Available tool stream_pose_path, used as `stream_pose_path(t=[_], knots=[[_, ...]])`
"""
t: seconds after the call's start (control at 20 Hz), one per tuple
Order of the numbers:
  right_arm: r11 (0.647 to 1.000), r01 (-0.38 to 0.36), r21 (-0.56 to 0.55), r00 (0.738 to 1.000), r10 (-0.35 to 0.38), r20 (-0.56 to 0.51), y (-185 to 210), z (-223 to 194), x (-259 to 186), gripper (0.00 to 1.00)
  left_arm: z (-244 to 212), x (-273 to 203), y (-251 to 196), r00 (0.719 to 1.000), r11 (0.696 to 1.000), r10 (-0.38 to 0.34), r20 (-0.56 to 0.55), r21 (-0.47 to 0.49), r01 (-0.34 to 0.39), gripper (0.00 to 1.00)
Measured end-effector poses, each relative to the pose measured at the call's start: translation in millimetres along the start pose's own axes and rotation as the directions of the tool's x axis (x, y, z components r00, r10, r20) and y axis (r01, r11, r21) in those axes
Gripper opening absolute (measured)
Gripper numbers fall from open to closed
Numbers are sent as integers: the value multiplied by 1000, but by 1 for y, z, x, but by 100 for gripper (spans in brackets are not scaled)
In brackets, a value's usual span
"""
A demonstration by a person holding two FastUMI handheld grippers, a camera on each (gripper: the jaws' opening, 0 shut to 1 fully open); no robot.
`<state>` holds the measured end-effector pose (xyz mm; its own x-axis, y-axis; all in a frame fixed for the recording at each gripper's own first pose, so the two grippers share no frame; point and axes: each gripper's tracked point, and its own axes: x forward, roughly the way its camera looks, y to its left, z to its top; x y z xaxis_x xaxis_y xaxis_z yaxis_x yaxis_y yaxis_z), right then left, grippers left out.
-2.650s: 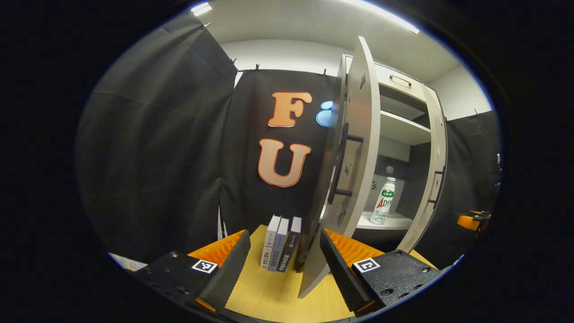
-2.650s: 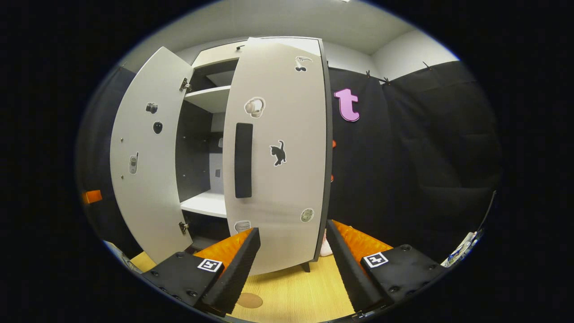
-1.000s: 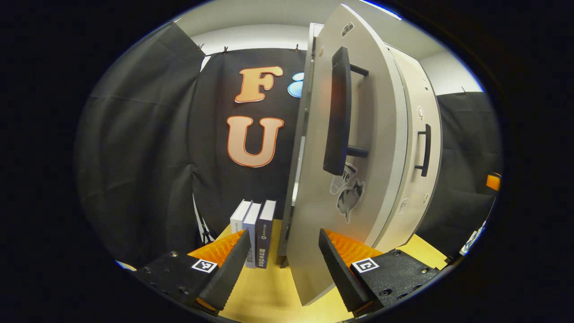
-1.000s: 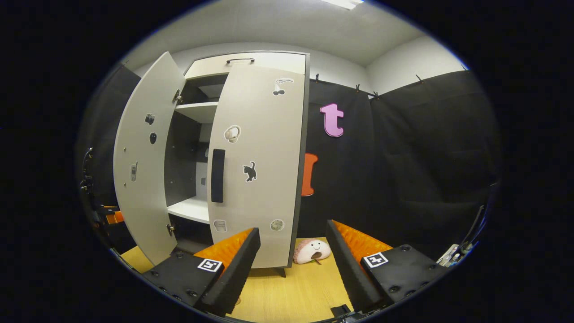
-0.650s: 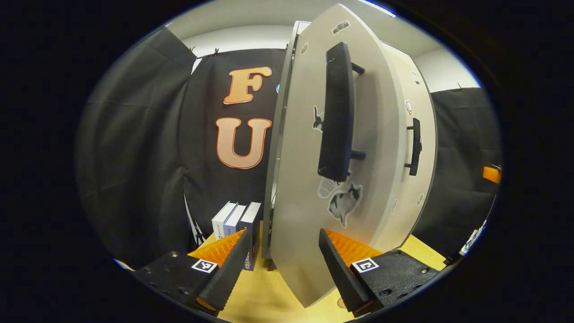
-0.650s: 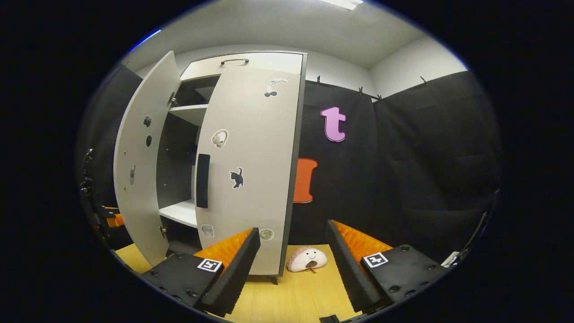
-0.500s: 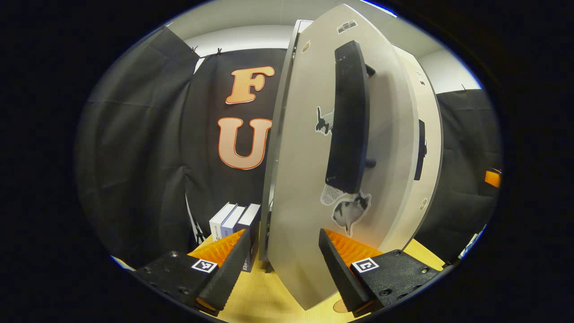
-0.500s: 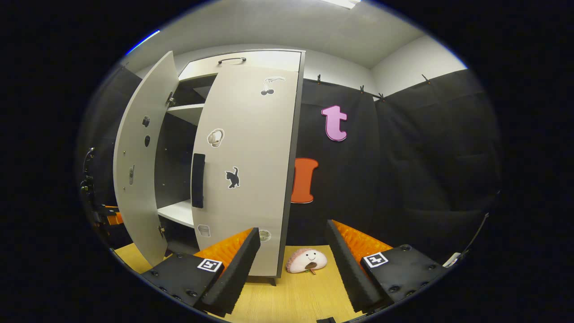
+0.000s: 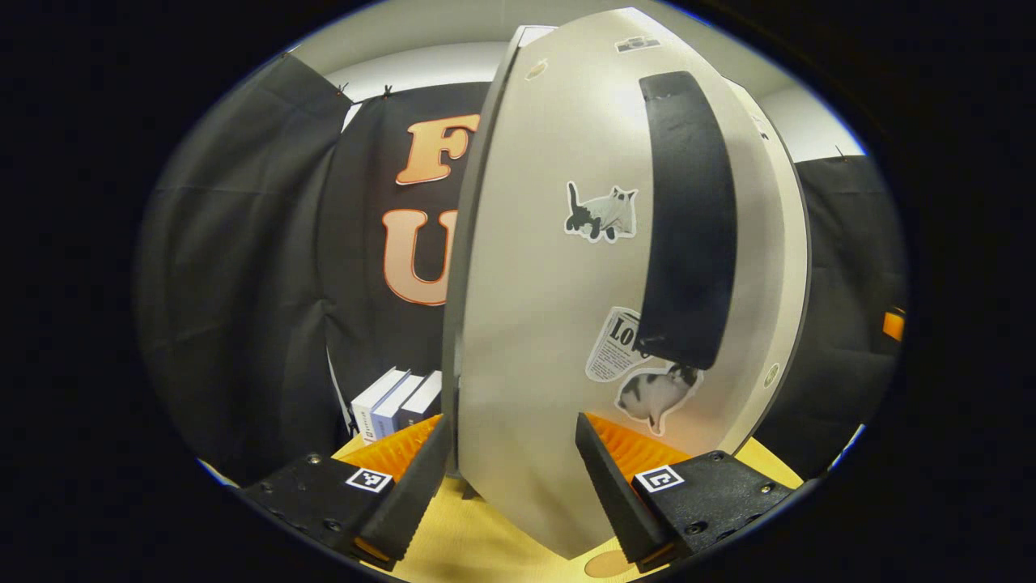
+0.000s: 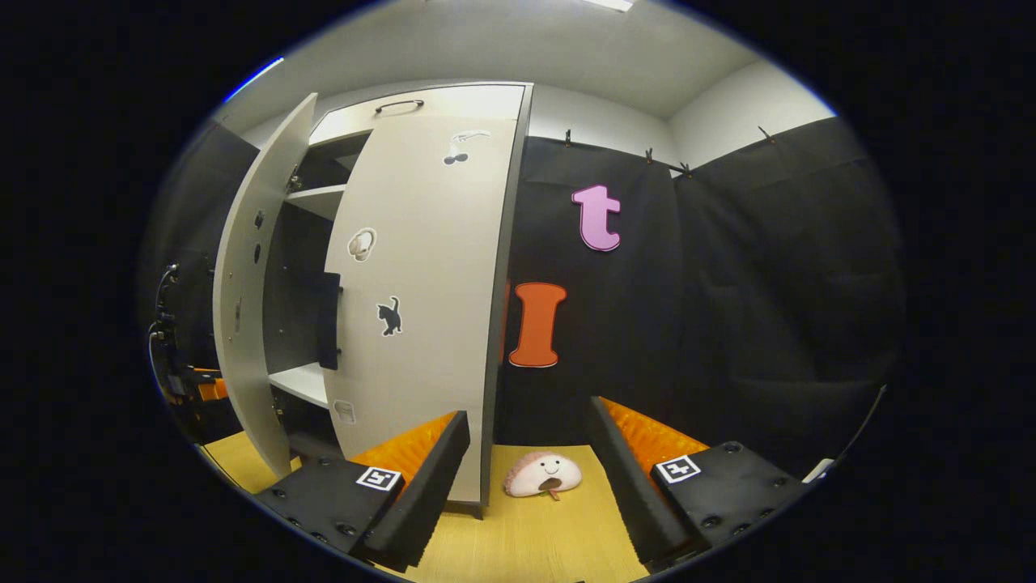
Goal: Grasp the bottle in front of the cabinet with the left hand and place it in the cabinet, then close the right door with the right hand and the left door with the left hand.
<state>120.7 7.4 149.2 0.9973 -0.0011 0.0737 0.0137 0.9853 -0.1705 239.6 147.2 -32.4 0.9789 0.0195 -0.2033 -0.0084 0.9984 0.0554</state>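
Left gripper (image 9: 510,478) held low with fingers spread wide apart, gripping nothing, pressed close up against the outer face of the cabinet's left door (image 9: 542,308). Door looming large across the left gripper view, its lower edge sitting between the two fingers; whether a finger actually touches the panel cannot be told. Tall dark bar handle (image 9: 688,219) on the door, with a cat sticker (image 9: 600,214) beside it and a second cat sticker (image 9: 657,393) beneath it. Three upright books (image 9: 396,402) just left of the cabinet on the yellow wooden table (image 9: 477,542).

Right gripper (image 10: 526,478) likewise spread open and empty, hanging well back from the cabinet (image 10: 380,121). In the right gripper view, right door (image 10: 421,308) shut flush against the frame, marked with a small black cat sticker (image 10: 390,316). Left door (image 10: 251,300) seen edge-on, partly ajar, with a gap showing dark interior and pale shelves (image 10: 301,380). Bottle hidden somewhere behind the doors; position cannot be made out. Small smiling plush toy (image 10: 542,474) on the table between the right gripper's fingers, farther off.
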Motion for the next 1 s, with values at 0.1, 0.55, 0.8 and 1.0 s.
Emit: stream_pose_path(t=[0.1,0.55,0.8,1.0], knots=[[1000,11,5,1000,-11,-9,-9,-5,2,98,-1,14,-12,1000,1000,-10,-6,11,10,94],[998,58,13,998,-58,-23,-38,-14,6,89,-5,48,-34,1000,999,-15,-25,27,16,94],[998,61,20,998,-61,-29,-43,-18,14,89,-12,61,-41,999,1000,-15,-43,21,16,95],[998,57,26,998,-56,-40,-45,-24,21,98,-12,69,-44,999,999,-13,-40,39,15,95]])
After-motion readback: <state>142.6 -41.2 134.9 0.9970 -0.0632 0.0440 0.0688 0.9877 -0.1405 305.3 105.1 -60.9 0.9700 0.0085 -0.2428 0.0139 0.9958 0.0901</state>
